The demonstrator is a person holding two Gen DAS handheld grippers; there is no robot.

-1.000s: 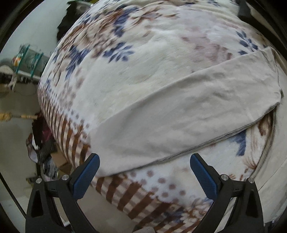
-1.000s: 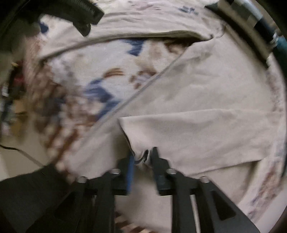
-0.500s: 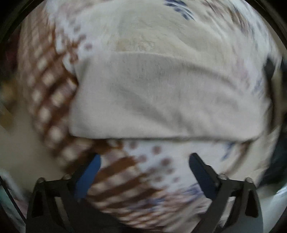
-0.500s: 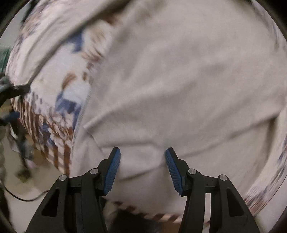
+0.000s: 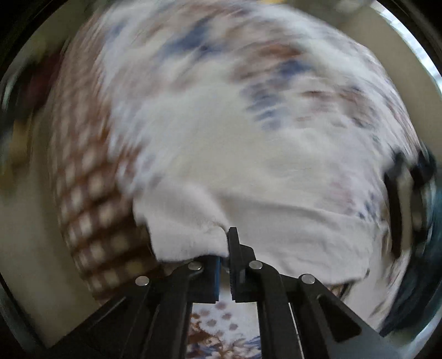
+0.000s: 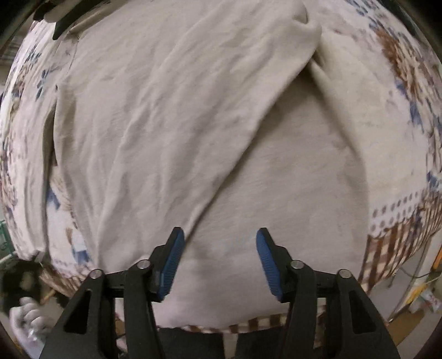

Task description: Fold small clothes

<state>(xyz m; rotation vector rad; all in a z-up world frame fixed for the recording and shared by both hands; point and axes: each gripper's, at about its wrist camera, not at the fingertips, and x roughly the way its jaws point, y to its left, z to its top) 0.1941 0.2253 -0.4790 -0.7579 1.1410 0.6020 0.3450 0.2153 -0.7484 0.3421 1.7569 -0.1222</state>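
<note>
My left hand-held gripper (image 5: 224, 248) is clenched on a corner of the beige garment (image 5: 290, 232), its jaws pressed together with the cloth's edge bunched between them. The left wrist view is badly smeared, so the exact part I have pinched is hard to make out; it looks like a cuff or hem corner. The garment lies spread over a patterned blanket (image 5: 193, 105), cream with blue and brown flowers and a brown checked border (image 5: 91, 221), with the pale floor (image 5: 25, 248) beyond it.

My right hand-held gripper (image 6: 219, 250) hangs released just above the same garment (image 6: 193, 124), its jaws opening, blue pads (image 6: 172, 262) apart with flat cloth below and nothing pinched between them. From this side the garment fills most of the view: a long folded panel (image 6: 171, 105) runs diagonally from the upper right down to the left pad, lying on top of the smoother body of the cloth. The blanket shows around the edges, its checked border (image 6: 392, 248) at lower right. At the upper left corner, part of the other gripper's black frame (image 6: 63, 19) is visible at the garment's far edge.
</note>
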